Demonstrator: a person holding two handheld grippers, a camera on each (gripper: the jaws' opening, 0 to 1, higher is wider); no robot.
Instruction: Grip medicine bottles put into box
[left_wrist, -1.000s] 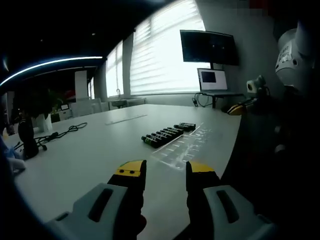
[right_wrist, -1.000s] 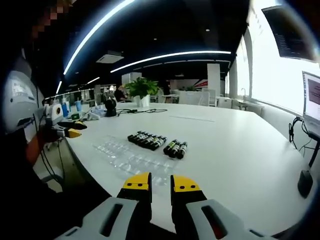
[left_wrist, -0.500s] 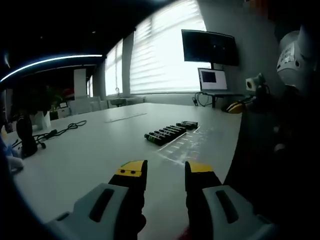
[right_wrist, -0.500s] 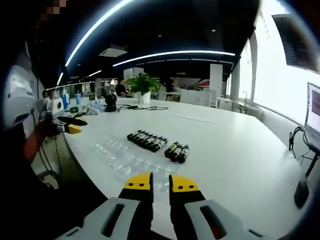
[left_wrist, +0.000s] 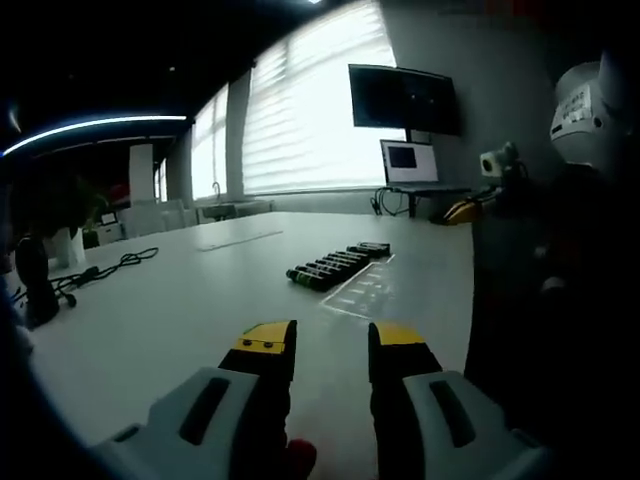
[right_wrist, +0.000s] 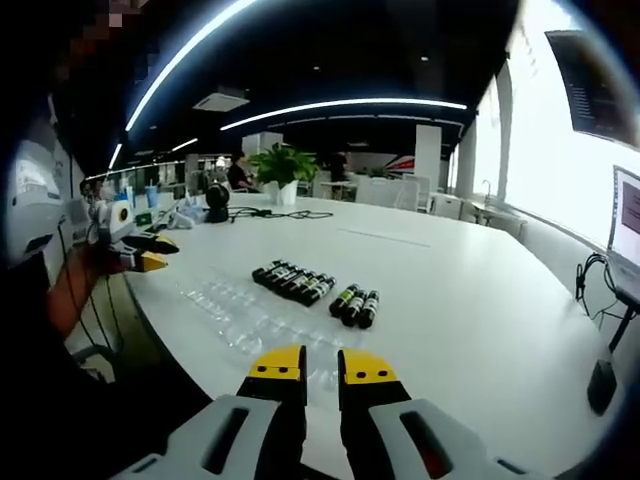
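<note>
- Your left gripper (left_wrist: 330, 345) hovers, jaws spread, low in frame.
- Your right gripper (right_wrist: 321, 366), jaws slightly parted, faces the bottles (right_wrist: 313, 291) and clear tray (right_wrist: 250, 320) at centre.

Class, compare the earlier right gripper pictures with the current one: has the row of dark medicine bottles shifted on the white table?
No. The medicine bottles keep their place beside the clear tray; only the camera has drifted slightly.

table (right_wrist: 480, 300): bottles on it, well ahead of the jaws | six bottles (right_wrist: 293, 282) in a row, three bottles (right_wrist: 353, 304) just right of them | tray (right_wrist: 255, 320) between bottles and near edge | plant (right_wrist: 284, 166) and cable (right_wrist: 290, 214) at far side | laptop (left_wrist: 409, 162) under monitor (left_wrist: 404, 98), beyond table
</note>
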